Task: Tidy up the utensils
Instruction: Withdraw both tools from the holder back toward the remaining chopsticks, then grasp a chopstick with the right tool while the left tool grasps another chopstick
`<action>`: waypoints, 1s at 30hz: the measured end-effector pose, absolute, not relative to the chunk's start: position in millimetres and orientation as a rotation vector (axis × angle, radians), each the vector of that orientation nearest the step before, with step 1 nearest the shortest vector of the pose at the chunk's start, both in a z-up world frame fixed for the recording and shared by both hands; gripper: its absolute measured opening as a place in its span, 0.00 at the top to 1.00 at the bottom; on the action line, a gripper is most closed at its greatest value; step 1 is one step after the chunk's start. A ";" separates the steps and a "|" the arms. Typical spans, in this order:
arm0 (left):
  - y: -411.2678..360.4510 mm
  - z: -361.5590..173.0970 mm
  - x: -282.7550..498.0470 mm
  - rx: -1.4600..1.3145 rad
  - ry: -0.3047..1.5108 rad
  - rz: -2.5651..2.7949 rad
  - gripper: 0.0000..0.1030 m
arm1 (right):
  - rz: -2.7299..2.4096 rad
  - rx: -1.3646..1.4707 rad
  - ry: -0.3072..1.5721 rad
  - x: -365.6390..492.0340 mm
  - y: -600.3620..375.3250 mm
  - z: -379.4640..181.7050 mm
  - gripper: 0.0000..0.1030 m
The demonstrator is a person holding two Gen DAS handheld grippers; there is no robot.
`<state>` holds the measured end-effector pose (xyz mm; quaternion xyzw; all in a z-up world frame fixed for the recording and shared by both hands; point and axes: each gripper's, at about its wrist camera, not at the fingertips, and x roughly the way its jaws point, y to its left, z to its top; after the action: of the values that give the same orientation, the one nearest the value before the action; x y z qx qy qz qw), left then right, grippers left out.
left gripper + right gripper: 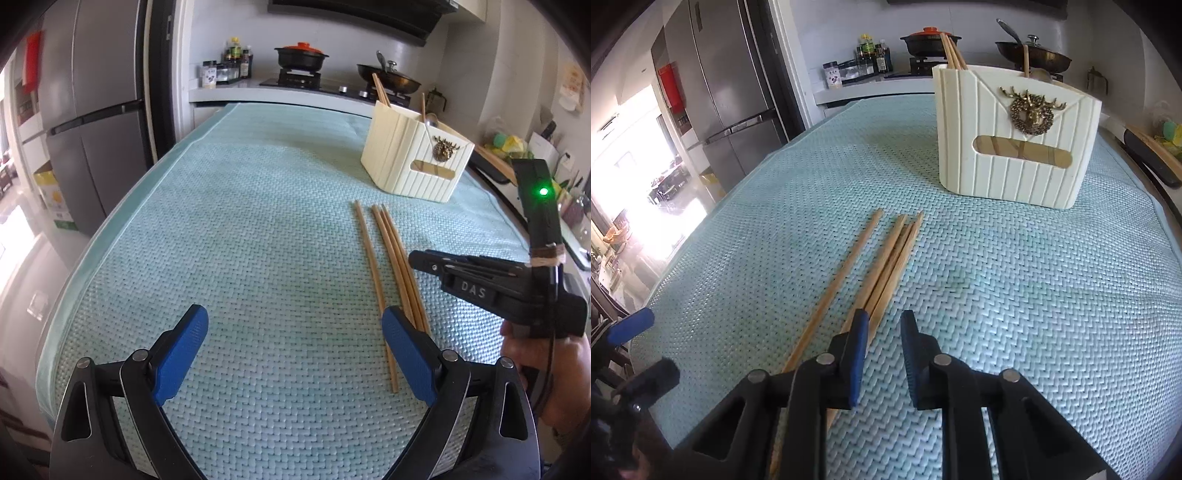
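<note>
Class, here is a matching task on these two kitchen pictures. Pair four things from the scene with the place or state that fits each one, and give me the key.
Column 1
1. loose chopsticks
2. cream utensil holder
3. left gripper
4. black pot with the orange lid

Column 2
A. on the stove at the back
B. jaws wide open, nothing between them
C. lying flat on the green mat
D. standing upright on the mat, with chopsticks and a spoon inside

Pairs: 1-C, 2-D, 3-B, 4-A
</note>
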<state>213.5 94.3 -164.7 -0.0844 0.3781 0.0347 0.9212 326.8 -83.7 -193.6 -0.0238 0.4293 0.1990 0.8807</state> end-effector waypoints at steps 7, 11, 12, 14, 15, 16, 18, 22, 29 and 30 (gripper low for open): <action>98.8 -170.0 215.8 -0.191 0.785 0.074 0.07 | 0.366 -0.146 0.927 332.4 -65.7 -197.0 0.83; 98.8 -171.9 217.8 -0.194 0.791 0.073 0.07 | 0.339 -0.220 0.921 325.7 -58.1 -202.2 0.86; 98.3 -172.1 218.6 -0.194 0.791 0.071 0.07 | 0.337 -0.235 0.914 325.1 -55.7 -202.1 0.86; 96.8 -172.8 221.6 -0.192 0.797 0.064 0.07 | 0.334 -0.239 0.915 329.3 -54.3 -201.8 0.86; 96.0 -173.1 223.5 -0.188 0.801 0.060 0.07 | 0.329 -0.243 0.909 333.5 -54.0 -201.5 0.86; 94.3 -173.6 225.8 -0.180 0.806 0.055 0.07 | 0.324 -0.248 0.905 338.0 -54.7 -201.5 0.86; 89.9 -173.8 231.0 -0.158 0.815 0.045 0.07 | 0.323 -0.243 0.905 350.7 -57.3 -201.8 0.89; 82.2 -172.6 245.0 -0.135 0.824 0.007 0.07 | 0.345 -0.219 0.932 360.2 -73.4 -197.4 0.93; 66.1 -182.2 282.7 -0.082 0.866 -0.036 0.07 | 0.323 -0.217 0.944 346.2 -112.7 -196.0 0.93; 64.0 -184.7 288.2 -0.076 0.878 -0.045 0.07 | 0.321 -0.214 0.949 344.7 -116.3 -196.7 0.93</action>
<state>288.2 64.0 -184.7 -0.0370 0.4250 -0.0215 0.9042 344.7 -116.3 -196.7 -0.1023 0.4539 0.1536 0.8717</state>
